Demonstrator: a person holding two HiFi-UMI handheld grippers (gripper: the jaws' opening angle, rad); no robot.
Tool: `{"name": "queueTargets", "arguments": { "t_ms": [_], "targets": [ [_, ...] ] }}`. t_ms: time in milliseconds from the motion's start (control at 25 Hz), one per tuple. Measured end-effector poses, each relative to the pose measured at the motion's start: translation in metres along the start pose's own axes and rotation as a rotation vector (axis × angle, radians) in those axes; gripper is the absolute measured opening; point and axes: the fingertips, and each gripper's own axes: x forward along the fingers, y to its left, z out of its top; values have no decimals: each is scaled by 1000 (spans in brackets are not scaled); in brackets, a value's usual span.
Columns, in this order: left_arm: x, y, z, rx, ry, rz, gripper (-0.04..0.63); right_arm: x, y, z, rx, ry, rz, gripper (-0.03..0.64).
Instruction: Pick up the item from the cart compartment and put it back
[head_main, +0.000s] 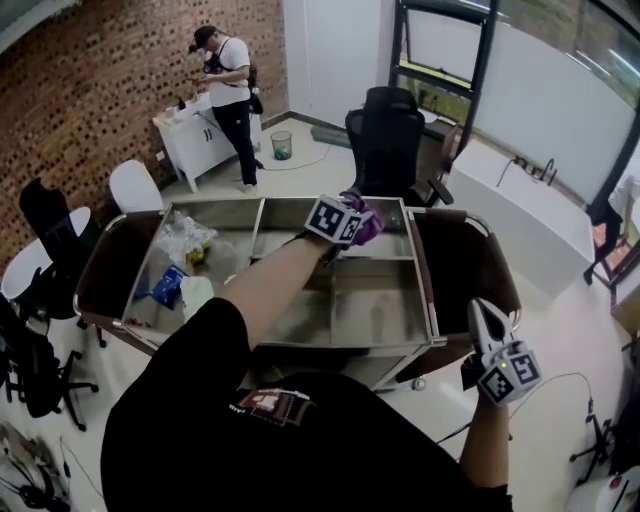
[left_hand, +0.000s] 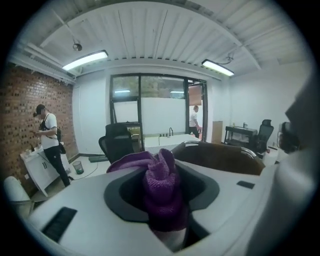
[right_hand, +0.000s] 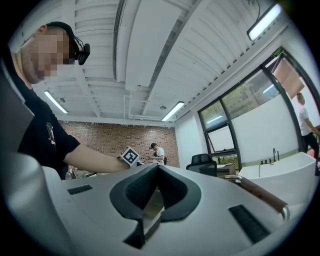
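My left gripper (head_main: 360, 226) hangs over the far middle compartment of the steel cart (head_main: 426, 292), shut on a bunched purple cloth (head_main: 369, 224). In the left gripper view the cloth (left_hand: 161, 186) fills the gap between the jaws and spills over their tips. To the cart's near right, outside its rim, my right gripper (head_main: 488, 318) is held tips upward. It is shut, with nothing between its fingers (right_hand: 150, 185). The cart's left compartment holds clear plastic bags (head_main: 186, 240), a blue packet (head_main: 168, 287) and a pale item (head_main: 197, 294).
A black office chair (head_main: 388, 138) stands just behind the cart. A person (head_main: 230, 92) stands at a white cabinet (head_main: 190, 140) at the back left, near a green bin (head_main: 281, 145). A long white counter (head_main: 520, 215) runs along the right. Black chairs (head_main: 35, 330) crowd the left.
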Motion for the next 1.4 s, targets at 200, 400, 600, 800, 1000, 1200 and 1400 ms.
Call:
{"name": "queueTargets", "arguments": {
  "t_ms": [200, 400, 600, 800, 1000, 1200, 1400],
  "targets": [
    [20, -9, -7, 0, 51, -34, 327, -17, -6, -2, 18, -15, -24, -8],
    [-2, -14, 13, -22, -38, -54, 327, -17, 0, -5, 21, -12, -16, -8],
    [-94, -55, 31, -88, -259, -275, 190, 3, 14, -5, 11, -1, 22, -8],
    [-219, -55, 6, -135, -417, -401, -6, 49, 50, -8, -9, 24, 91, -8],
    [-313, -8, -39, -248, -541, -372, -9, 100, 100, -20, 11, 47, 166, -9],
    [-367, 34, -90, -300, -555, -268, -8, 146, 144, -39, 70, 67, 227, -9],
    [-390, 56, -123, -322, -543, -195, -8, 179, 176, -48, 76, 100, 270, -9]
  ]
}}
